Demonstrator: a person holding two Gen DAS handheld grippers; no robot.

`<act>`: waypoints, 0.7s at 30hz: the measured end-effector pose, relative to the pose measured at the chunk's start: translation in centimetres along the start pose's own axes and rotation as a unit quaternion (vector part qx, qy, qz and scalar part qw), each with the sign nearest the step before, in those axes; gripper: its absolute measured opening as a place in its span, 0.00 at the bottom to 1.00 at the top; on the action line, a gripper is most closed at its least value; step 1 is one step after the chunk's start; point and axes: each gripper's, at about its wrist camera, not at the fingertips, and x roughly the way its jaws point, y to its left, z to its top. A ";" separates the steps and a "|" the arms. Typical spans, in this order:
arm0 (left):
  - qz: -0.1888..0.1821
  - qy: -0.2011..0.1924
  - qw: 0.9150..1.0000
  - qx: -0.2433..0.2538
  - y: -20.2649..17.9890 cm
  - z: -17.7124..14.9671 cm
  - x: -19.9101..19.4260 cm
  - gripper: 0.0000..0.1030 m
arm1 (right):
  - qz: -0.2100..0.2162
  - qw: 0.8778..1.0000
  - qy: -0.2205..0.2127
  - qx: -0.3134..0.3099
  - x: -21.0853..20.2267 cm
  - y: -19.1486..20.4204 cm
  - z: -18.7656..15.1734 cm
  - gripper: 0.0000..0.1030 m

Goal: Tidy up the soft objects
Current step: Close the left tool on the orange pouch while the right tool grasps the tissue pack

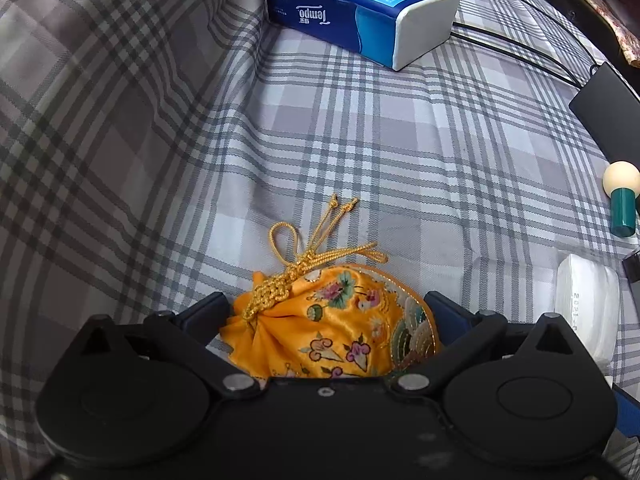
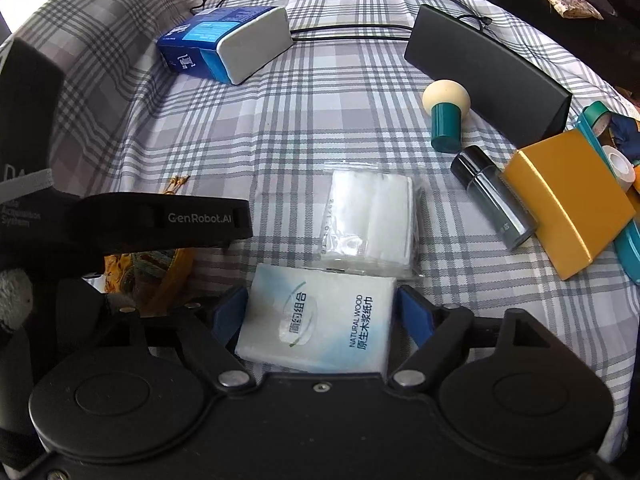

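In the left wrist view my left gripper point(image 1: 326, 312) is shut on an orange embroidered drawstring pouch point(image 1: 332, 328), its gold cord lying ahead on the plaid bedsheet point(image 1: 360, 140). In the right wrist view my right gripper point(image 2: 320, 312) is shut on a white and light-blue tissue pack point(image 2: 320, 324). A clear bag of white cotton pads point(image 2: 372, 220) lies just ahead of it; it also shows in the left wrist view point(image 1: 586, 304). A blue Tempo tissue pack point(image 1: 360, 8) lies far back, also in the right wrist view point(image 2: 228, 40). The pouch edge point(image 2: 160, 276) shows under the left gripper body.
A mushroom-shaped item with a teal stem point(image 2: 444, 116), a dark bottle point(image 2: 492, 196), a yellow box point(image 2: 568, 200), a black flat case point(image 2: 488, 68) and tape rolls point(image 2: 618, 164) lie at the right. A black cable point(image 2: 348, 32) runs across the back.
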 end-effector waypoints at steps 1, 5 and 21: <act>0.000 0.000 1.000 0.000 0.0 0.0 0.0 1.00 | -0.003 1.000 0.001 0.000 0.1 -0.2 0.0 0.75; 0.000 0.001 1.000 0.000 0.0 0.0 0.0 1.00 | -0.003 1.000 0.009 -0.028 0.2 -0.6 0.1 0.74; -0.003 -0.011 1.000 -0.009 -0.4 -0.7 -1.5 0.79 | 0.035 0.999 0.009 -0.031 -2.8 -3.7 0.2 0.67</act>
